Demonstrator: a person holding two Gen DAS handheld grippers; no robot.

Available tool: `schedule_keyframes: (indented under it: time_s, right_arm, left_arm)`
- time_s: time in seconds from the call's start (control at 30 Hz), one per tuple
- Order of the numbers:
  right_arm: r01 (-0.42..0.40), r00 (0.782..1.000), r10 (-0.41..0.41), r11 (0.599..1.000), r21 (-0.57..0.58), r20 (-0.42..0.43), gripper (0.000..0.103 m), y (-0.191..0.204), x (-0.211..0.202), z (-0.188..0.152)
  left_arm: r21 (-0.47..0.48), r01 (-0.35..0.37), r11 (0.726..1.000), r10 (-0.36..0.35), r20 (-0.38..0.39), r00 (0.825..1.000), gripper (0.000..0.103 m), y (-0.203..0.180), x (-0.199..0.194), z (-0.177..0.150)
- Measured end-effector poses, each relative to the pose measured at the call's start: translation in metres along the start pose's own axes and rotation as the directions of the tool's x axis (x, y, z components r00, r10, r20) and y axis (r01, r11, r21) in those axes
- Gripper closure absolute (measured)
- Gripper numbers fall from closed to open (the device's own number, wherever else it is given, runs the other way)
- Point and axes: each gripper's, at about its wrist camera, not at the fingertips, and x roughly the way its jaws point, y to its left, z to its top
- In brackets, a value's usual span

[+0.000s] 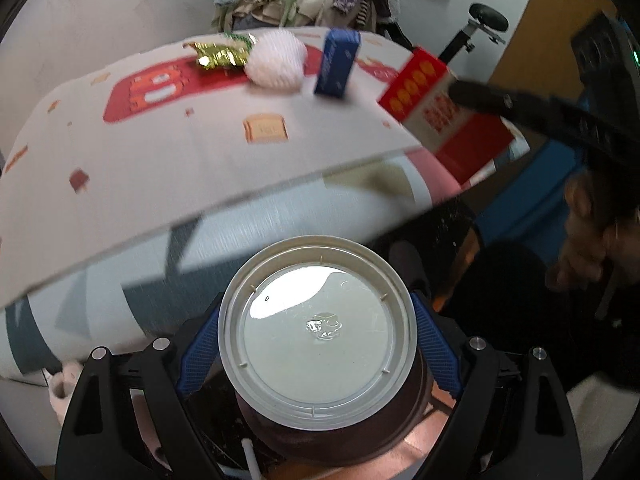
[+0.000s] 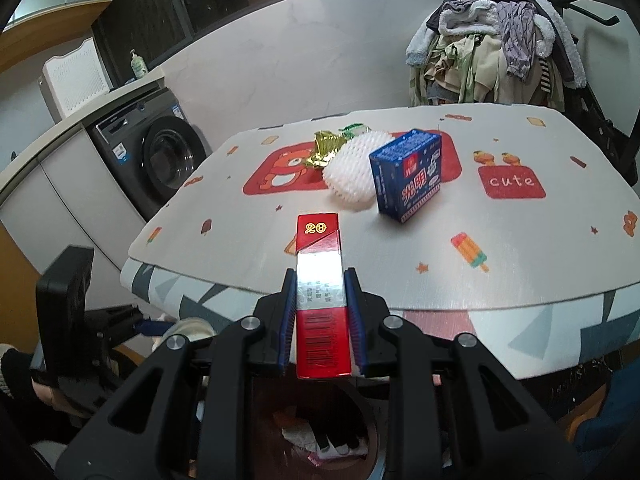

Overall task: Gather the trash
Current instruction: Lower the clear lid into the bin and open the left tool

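My left gripper (image 1: 316, 308) is shut on a brown cup with a pale round lid (image 1: 320, 340); its blue pads press on both sides, in front of the table's edge. My right gripper (image 2: 320, 280) is shut on a slim red box (image 2: 319, 264), held over the near table edge. That box (image 1: 432, 96) also shows at the right of the left wrist view. On the table lie a gold wrapper (image 2: 326, 152), a white foam net (image 2: 350, 178) and a blue carton (image 2: 408, 174), close together. Below my right gripper is a bin (image 2: 276, 404) with white paper in it.
The table (image 2: 520, 248) has a printed white cloth. A washing machine (image 2: 160, 160) stands to the left. A rack piled with clothes (image 2: 492, 52) rises behind the table. A person's hand (image 1: 580, 248) is at the right of the left wrist view.
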Motion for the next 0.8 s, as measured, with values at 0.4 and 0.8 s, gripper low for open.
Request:
schedule_keyframes:
  time_s: [0.4, 0.8]
  right_arm:
    - [0.002, 0.999, -0.002, 1.0, -0.001, -0.04, 0.076, 0.005, 0.001, -0.017]
    - [-0.015, 0.997, 0.013, 1.0, -0.016, -0.079, 0.076, 0.012, 0.012, -0.026]
  left_arm:
    - [0.024, 0.028, 0.999, -0.026, -0.059, 0.998, 0.014, -0.011, 0.011, -0.03]
    - [-0.052, -0.004, 0.999, 0.007, 0.048, 0.999, 0.007, 0.003, -0.019, -0.022]
